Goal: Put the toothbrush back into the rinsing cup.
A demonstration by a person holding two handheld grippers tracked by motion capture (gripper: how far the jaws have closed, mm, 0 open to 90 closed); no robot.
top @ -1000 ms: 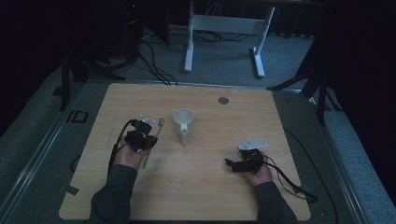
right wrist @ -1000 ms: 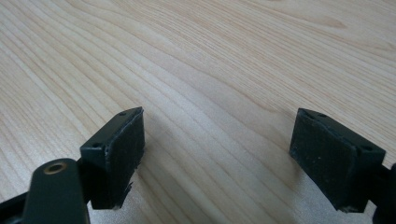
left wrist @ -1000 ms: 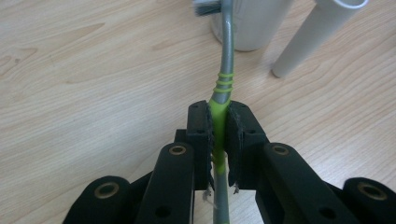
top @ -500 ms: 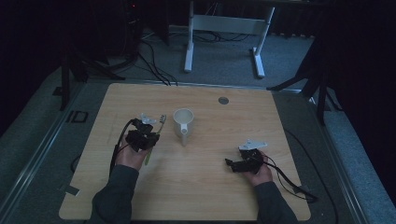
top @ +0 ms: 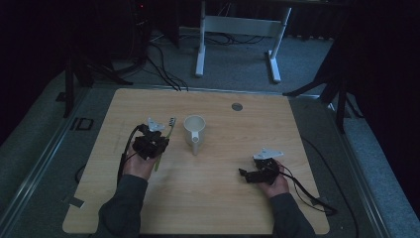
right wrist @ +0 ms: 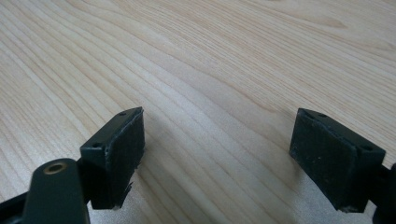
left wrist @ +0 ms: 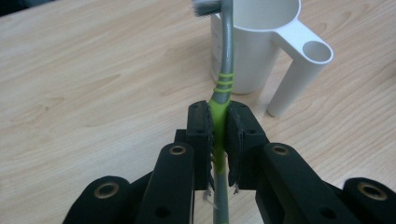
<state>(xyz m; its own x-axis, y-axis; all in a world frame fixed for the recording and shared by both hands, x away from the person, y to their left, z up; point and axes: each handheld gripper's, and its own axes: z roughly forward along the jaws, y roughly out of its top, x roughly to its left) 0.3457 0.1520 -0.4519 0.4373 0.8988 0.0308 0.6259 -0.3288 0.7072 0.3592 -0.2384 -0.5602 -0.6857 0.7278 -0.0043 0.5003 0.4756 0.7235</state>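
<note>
Left claw [left wrist: 219, 135] clamped on toothbrush [left wrist: 225, 60], head near cup [left wrist: 261, 42]; a thin, off-centre grip risks slipping or knocking the rim. Right claw [right wrist: 219, 154] apart, idle over counter [right wrist: 210, 56].

High view: fixed above the person's side, facing forward and down, far enough to take in the whole table [top: 297, 129] and floor beyond. Left gripper view: low and close, looking along its jaws toward the white cup [left wrist: 254, 42], which the high view shares [top: 194, 130]. Right gripper view: very close over bare tabletop, looking along its jaws.
</note>
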